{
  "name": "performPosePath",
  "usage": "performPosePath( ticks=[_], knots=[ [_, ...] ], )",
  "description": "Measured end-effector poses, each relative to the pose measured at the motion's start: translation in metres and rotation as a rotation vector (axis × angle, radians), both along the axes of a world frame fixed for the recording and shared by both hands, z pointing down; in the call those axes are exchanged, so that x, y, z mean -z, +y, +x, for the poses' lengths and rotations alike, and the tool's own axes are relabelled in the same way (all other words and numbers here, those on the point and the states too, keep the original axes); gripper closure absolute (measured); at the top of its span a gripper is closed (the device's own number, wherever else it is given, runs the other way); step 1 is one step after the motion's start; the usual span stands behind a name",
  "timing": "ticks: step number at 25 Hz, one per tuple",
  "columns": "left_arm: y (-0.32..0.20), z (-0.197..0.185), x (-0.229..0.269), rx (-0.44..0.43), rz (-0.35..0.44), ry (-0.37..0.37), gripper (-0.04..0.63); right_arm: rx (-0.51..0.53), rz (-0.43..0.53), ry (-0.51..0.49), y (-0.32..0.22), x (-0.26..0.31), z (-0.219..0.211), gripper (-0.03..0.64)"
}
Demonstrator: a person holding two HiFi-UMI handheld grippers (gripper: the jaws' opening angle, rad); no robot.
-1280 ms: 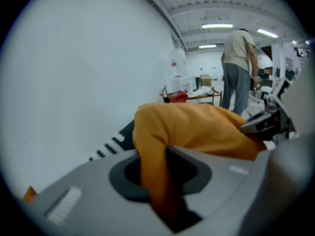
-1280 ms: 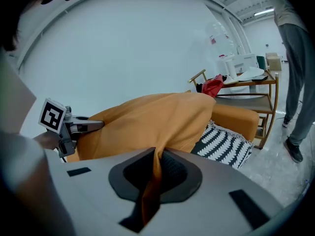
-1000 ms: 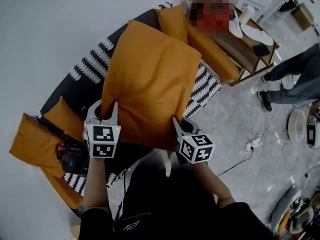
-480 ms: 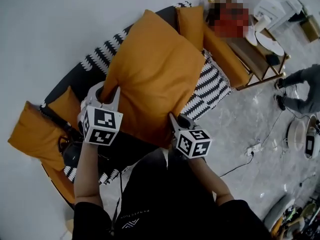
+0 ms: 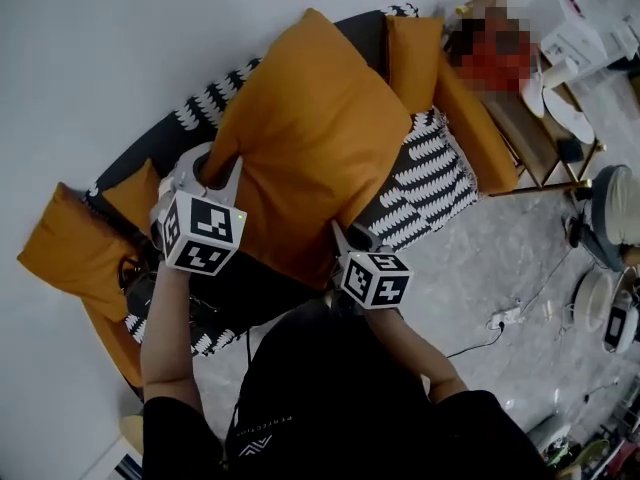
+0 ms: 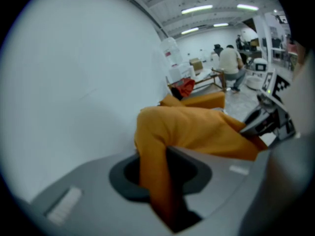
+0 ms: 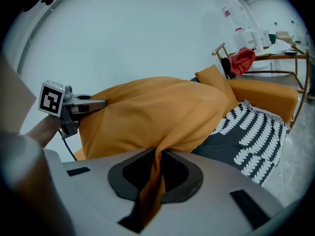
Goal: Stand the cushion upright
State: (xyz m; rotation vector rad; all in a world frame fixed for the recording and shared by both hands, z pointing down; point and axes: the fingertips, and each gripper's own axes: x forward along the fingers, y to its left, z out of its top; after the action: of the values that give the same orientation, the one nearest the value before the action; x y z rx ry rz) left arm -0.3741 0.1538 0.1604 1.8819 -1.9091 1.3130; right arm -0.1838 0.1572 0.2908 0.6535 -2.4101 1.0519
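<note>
My left gripper (image 5: 212, 173) is nearly closed, pinching the orange cushion (image 5: 310, 133) at its lower-left corner; my right gripper (image 5: 342, 238) clamps its lower-right edge, mid-frame.

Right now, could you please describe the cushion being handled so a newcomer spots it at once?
Find the sofa with the black-and-white patterned cover by the pale wall. The big orange cushion is over its middle. Unlike its orange neighbours, it is pinched at two corners by the left tool and right tool.
</note>
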Motion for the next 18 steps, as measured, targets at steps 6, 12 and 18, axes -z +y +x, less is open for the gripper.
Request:
performPosePath(
  ticks=[6, 12, 18],
  knots=[
    [-0.025, -0.011, -0.005, -0.072, -0.043, -0.069, 0.492, 0.027, -0.076, 0.001, -0.004, -0.019, -0.024, 0.586],
    [-0.035, -0.031, -0.023, -0.090, -0.072, -0.084, 0.492, 0.054, -0.126, 0.003, -0.005, -0.040, -0.049, 0.585],
    [-0.046, -0.043, -0.039, -0.073, -0.126, -0.093, 0.491, 0.091, -0.212, 0.021, -0.008, -0.062, -0.066, 0.584]
  ],
)
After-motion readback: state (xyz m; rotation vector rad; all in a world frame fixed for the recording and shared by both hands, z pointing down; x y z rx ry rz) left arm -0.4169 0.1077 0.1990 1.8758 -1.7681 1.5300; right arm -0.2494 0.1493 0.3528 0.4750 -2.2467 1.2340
